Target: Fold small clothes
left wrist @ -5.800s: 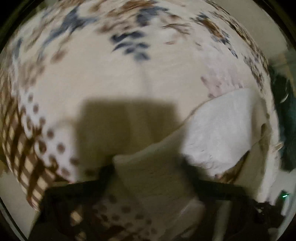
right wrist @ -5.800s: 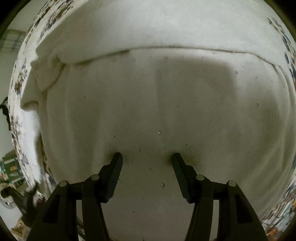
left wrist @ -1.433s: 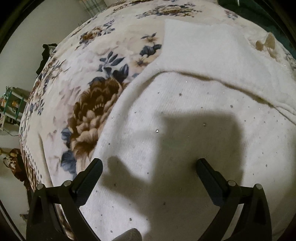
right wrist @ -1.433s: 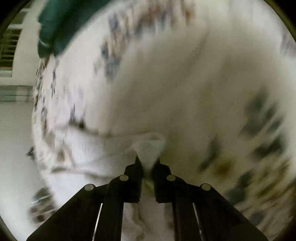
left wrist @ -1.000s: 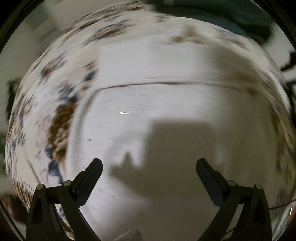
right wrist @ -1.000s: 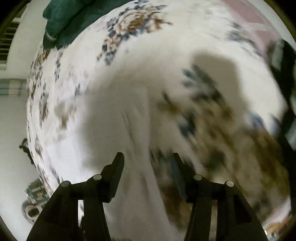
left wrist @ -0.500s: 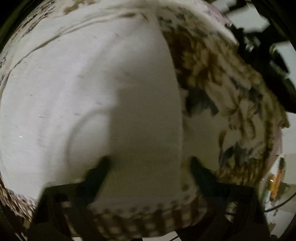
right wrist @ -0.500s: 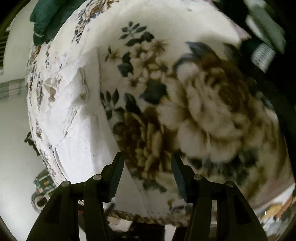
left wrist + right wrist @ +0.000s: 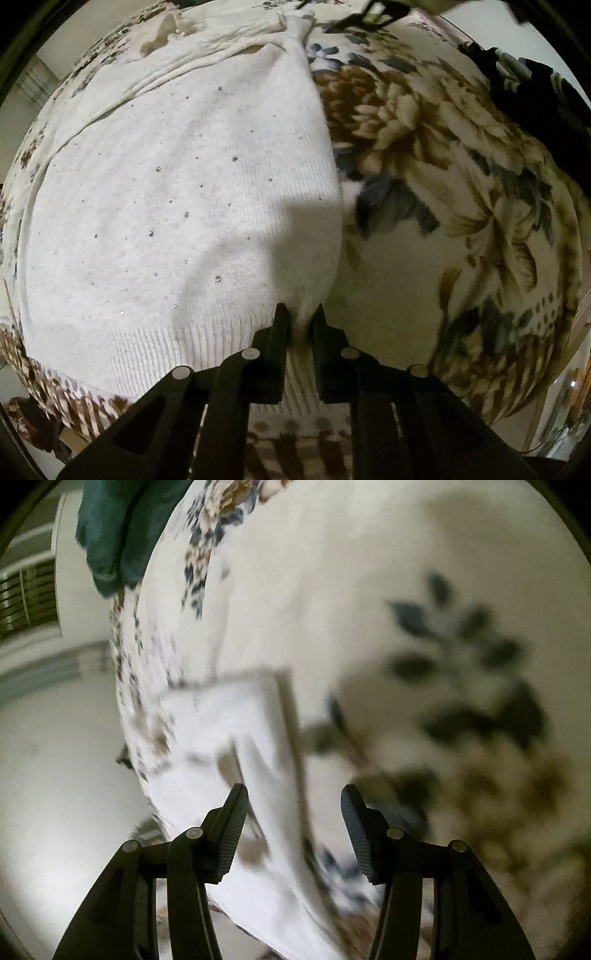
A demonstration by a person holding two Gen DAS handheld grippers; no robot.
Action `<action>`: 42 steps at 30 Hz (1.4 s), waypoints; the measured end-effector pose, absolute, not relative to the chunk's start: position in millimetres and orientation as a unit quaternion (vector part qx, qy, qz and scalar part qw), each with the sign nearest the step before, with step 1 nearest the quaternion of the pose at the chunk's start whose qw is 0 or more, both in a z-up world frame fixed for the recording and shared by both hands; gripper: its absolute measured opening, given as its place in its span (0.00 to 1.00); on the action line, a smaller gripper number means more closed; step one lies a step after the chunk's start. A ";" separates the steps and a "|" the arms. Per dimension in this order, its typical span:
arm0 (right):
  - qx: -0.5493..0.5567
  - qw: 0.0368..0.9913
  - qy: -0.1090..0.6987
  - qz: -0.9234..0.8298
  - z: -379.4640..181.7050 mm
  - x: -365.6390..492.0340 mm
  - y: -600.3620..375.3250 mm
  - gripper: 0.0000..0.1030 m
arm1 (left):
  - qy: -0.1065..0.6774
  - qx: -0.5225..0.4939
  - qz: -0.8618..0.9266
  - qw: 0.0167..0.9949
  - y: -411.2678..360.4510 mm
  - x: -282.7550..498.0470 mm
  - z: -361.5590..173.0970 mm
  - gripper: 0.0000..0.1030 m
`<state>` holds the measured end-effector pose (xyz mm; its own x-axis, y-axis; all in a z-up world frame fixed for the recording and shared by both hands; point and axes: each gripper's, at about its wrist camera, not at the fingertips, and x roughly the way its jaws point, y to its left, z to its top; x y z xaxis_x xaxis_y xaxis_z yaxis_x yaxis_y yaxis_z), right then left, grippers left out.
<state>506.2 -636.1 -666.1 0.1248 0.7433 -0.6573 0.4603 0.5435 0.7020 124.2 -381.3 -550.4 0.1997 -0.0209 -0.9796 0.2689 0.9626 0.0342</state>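
Note:
A small white knit sweater (image 9: 177,206) with tiny sparkles lies folded on a floral blanket (image 9: 461,206). My left gripper (image 9: 300,314) is shut on the sweater's lower right corner, at the ribbed hem. In the right wrist view the sweater (image 9: 236,738) shows blurred at the lower left, lying on the same blanket (image 9: 406,590). My right gripper (image 9: 293,805) is open and empty, above the sweater's right edge.
A dark green garment (image 9: 114,528) lies at the far edge of the blanket. Dark clothes (image 9: 532,92) lie at the blanket's upper right in the left wrist view. The blanket's near edge has a checked border (image 9: 288,454). A white wall (image 9: 55,757) lies beyond the bed.
My left gripper was open over the sweater and has now shut on its hem corner. My right gripper let go of a fold of fabric, opened, and swung across the blanket.

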 end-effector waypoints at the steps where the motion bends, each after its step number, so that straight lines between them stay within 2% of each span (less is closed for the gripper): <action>1: 0.470 0.581 0.652 0.126 -673.2 512.6 -631.0 0.40 | 0.626 0.096 -0.092 0.768 -383.5 125.4 -549.2 0.09; 2: 0.473 0.572 0.657 0.134 -679.5 518.2 -623.9 0.21 | 0.627 0.092 -0.089 0.769 -385.5 126.6 -548.6 0.09; 3: 0.470 0.569 0.660 0.138 -681.0 521.2 -619.5 0.09 | 0.628 0.086 -0.085 0.769 -386.1 128.4 -547.8 0.09; 6: 0.447 0.618 0.633 0.133 -666.6 528.3 -628.5 0.07 | 0.630 0.073 -0.077 0.769 -382.7 131.2 -541.9 0.09; 11: 0.510 0.572 0.630 0.124 -688.7 518.4 -639.0 0.07 | 0.633 0.029 -0.064 0.771 -364.8 140.8 -520.1 0.08; 15: 0.563 0.548 0.604 0.132 -671.8 515.9 -630.8 0.07 | 0.630 -0.022 -0.025 0.776 -330.7 152.0 -488.3 0.08; 19: 0.559 0.555 0.604 0.123 -649.7 523.9 -617.7 0.07 | 0.607 -0.033 0.063 0.792 -283.6 163.1 -455.6 0.08; 24: 0.470 0.610 0.626 0.121 -594.0 534.1 -570.0 0.07 | 0.572 0.026 0.157 0.804 -239.3 175.9 -442.1 0.08; 30: 0.379 0.661 0.637 0.116 -533.5 542.7 -498.2 0.07 | 0.548 0.026 0.211 0.809 -183.4 185.5 -453.3 0.08; 42: 0.259 0.693 0.659 0.139 -470.3 585.1 -316.4 0.07 | 0.539 -0.044 0.238 0.807 -74.0 185.6 -445.8 0.07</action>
